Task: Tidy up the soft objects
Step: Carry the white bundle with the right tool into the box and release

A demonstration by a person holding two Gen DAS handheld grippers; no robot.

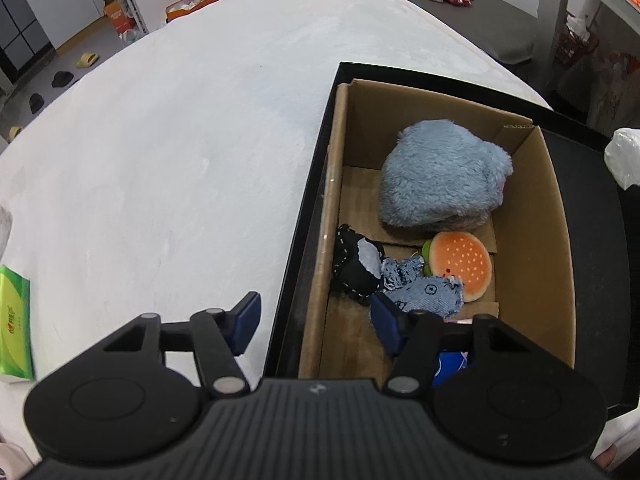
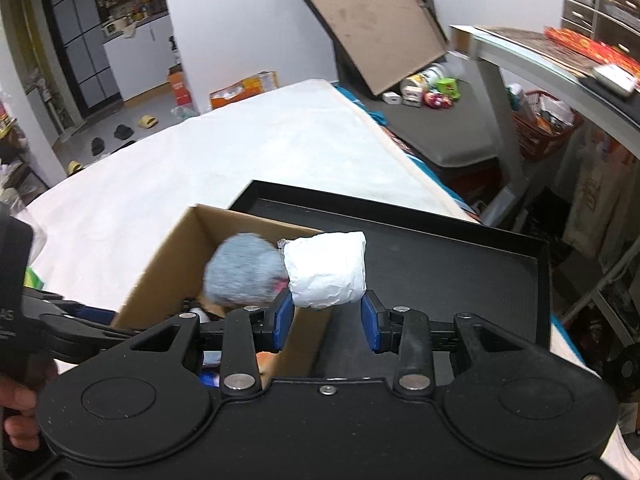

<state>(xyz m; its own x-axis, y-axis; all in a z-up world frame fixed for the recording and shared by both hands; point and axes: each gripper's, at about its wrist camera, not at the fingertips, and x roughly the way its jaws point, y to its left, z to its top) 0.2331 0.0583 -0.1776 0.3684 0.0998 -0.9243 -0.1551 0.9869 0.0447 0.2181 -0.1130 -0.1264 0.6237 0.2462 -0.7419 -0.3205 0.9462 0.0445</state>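
A white crumpled soft bundle [image 2: 326, 270] sits between the blue fingers [image 2: 285, 320] of the right gripper [image 2: 328, 320], which close on its lower end and hold it up in the air. It hangs over the near right wall of the cardboard box [image 2: 160, 276], at the boundary between the box and the black tray [image 2: 460, 248] that the box stands in. In the left wrist view the same bundle [image 1: 624, 162] shows at the right edge, beyond the box's right wall.

Inside the cardboard box [image 1: 536, 240] lie the other soft things: a fluffy blue-grey plush [image 1: 440, 180] towards the far end, a small burger-shaped plush [image 1: 464, 264] just beside it on the near side, a denim patchwork toy [image 1: 424, 288] touching the burger, and a black stitched cloth piece [image 1: 354, 268] against the left wall, touching the denim toy.

The left gripper [image 1: 316, 322] hovers over the near left corner of the box with its fingers spread wide and nothing between them; one finger is over the white table [image 1: 180, 140], the other over the box interior near the denim toy.

A green packet [image 1: 14, 324] lies on the table at the far left, well apart from the box. Beyond the table, the floor holds slippers and cartons.
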